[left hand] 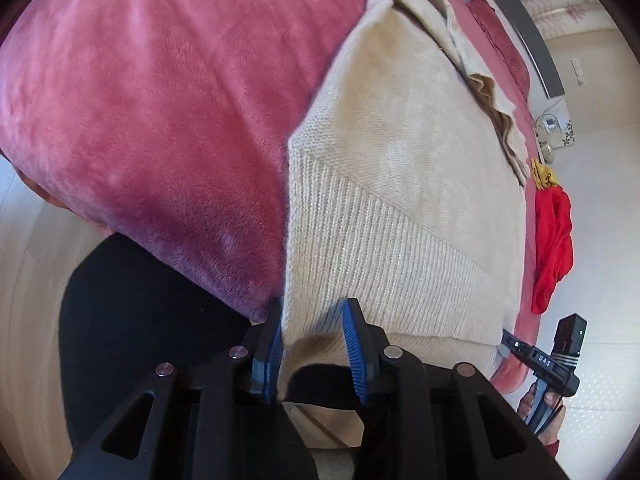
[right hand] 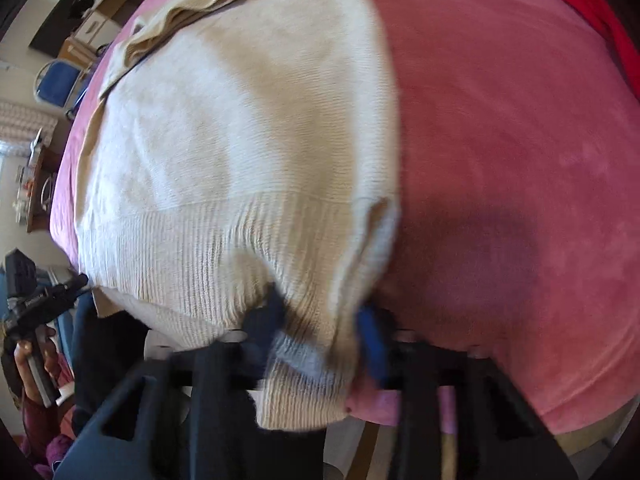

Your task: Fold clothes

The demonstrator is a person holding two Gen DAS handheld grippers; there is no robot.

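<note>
A cream knit sweater (left hand: 400, 184) lies flat on the pink plush blanket (left hand: 168, 100), its ribbed hem toward me and a sleeve folded across its far end. In the left wrist view my left gripper (left hand: 314, 350) straddles one hem corner. One blue pad (left hand: 270, 354) rests against the fabric's edge and the other stands apart, so the jaws look open. In the blurred right wrist view the sweater (right hand: 240, 128) puckers up between my right gripper's (right hand: 324, 322) pads at the opposite hem corner, and the gap is filled with knit. Each view catches the other gripper at the hem's far corner.
A red garment (left hand: 554, 240) and a yellow one (left hand: 542, 176) lie at the bed's edge beyond the sweater. The blanket (right hand: 520, 160) runs bare beside the sweater. A blue chair (right hand: 56, 84) and shelves stand past the bed. A hand (right hand: 32, 360) holds the other tool.
</note>
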